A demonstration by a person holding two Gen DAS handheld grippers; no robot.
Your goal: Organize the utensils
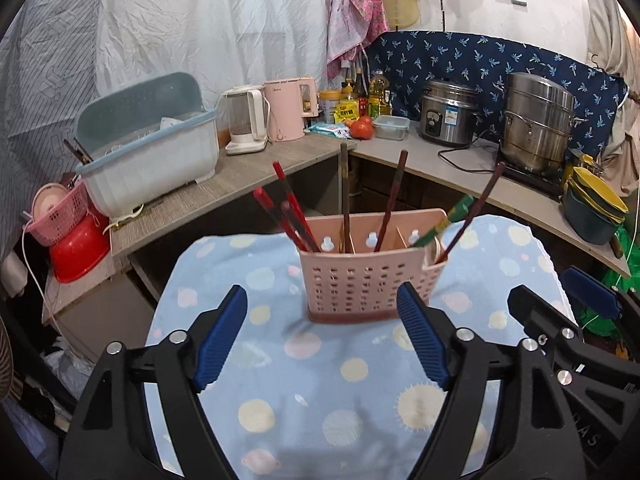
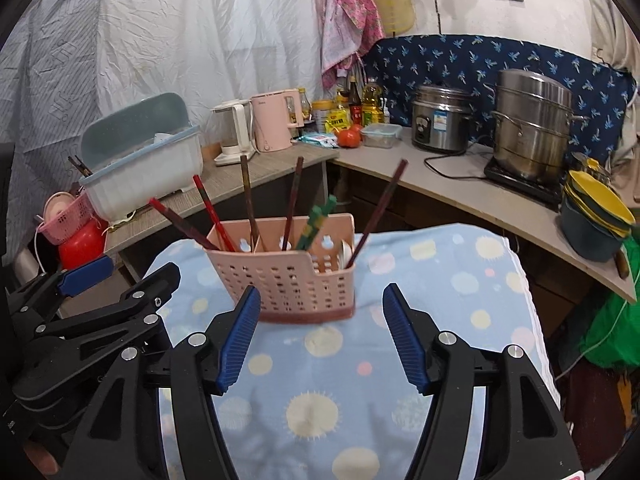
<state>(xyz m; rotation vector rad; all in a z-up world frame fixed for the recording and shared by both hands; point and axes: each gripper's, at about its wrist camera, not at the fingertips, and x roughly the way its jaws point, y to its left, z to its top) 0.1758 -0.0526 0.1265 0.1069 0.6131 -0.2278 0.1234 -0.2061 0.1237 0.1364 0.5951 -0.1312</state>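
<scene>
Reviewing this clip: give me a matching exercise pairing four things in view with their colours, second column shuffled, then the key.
Things:
1. utensil caddy
2. stacked basin at the left edge
3. rice cooker
4. tall kettle

Colours:
A. silver metal
B. pale pink, smooth sides
C. red
D. pink with perforated walls

Pairs: 1-D, 2-C, 3-A, 4-B

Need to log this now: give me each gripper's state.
Left gripper: jaws open, holding nothing.
Right gripper: jaws open, holding nothing.
</scene>
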